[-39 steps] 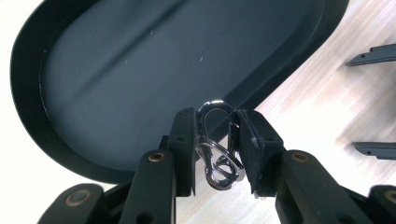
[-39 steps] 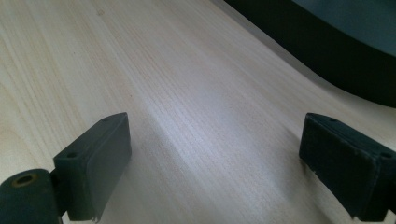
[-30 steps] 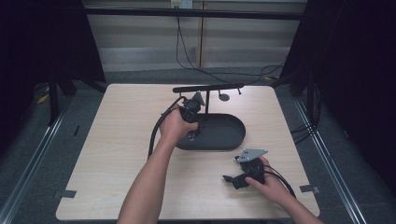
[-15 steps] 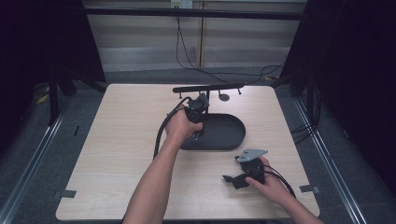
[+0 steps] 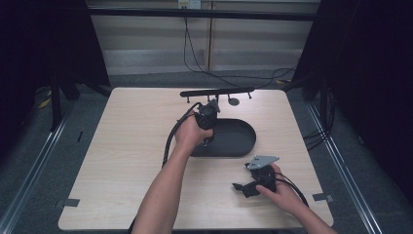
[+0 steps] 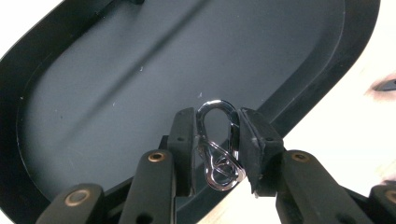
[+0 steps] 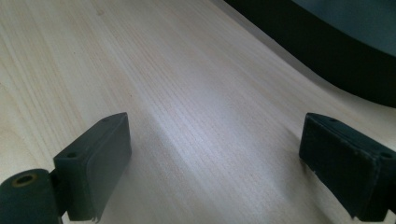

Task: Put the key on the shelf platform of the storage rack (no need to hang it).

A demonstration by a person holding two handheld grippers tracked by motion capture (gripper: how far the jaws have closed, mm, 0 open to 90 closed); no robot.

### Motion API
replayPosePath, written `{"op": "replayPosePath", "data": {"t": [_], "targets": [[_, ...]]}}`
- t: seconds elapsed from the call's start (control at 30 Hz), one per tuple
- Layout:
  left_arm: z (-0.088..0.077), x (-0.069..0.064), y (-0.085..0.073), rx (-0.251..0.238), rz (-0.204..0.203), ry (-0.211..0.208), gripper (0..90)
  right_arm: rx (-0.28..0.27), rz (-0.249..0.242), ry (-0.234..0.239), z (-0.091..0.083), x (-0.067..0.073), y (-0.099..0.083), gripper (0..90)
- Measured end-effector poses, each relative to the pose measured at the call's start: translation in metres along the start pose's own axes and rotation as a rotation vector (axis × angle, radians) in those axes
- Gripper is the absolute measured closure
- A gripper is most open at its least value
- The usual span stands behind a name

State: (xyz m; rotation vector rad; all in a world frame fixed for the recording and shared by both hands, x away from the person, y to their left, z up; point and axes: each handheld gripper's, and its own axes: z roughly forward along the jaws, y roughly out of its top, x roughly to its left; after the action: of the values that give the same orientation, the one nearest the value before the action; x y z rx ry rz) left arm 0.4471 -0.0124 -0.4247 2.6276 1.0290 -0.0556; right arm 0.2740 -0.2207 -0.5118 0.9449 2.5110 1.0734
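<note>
Nearest to us, at about five o'clock on the pale wooden table (image 5: 122,165), we see the right hand (image 5: 282,195) resting on the wood with the right tongs (image 5: 239,187) low over the surface, their grey three-cornered plate on top. In the right gripper view these tongs (image 7: 233,168) stand wide apart, with bare wood grain between the two black jaws and the dark wall of the tray (image 7: 327,60) crossing the upper right corner.

Farther in, near the middle of the table, lies the black oval tray (image 5: 241,141). The left forearm reaches from six o'clock up to it, and the left hand (image 5: 191,135) holds the left tongs (image 5: 212,108) over the tray's edge at about nine o'clock of the oval, the cable looping down beside the wrist. In the left gripper view these tongs (image 6: 217,140) are clamped on a shiny metal carabiner (image 6: 218,144), pinched by its two long sides, its rounded end pointing away from the camera. It hangs above the tray (image 6: 116,93); whether it touches the floor we cannot tell.

Farthest, at twelve o'clock by the table's back edge, stands a low black rack (image 5: 216,92) with short pegs hanging from its bar, and something small and round (image 5: 234,101) is just beside it.
</note>
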Motion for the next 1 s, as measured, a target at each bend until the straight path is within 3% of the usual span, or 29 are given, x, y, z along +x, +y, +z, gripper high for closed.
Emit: {"op": "replayPosePath", "data": {"t": [0.57,1.0], "targets": [[0.023,0.001,0.006,-0.010,0.004,-0.003,67.1,0.000,0.001,0.000,0.000,0.000,0.000,8.8],[0.034,0.006,0.009,-0.007,-0.002,0.022,67.1,0.000,0.001,0.000,0.000,0.000,0.000,8.9]]}}
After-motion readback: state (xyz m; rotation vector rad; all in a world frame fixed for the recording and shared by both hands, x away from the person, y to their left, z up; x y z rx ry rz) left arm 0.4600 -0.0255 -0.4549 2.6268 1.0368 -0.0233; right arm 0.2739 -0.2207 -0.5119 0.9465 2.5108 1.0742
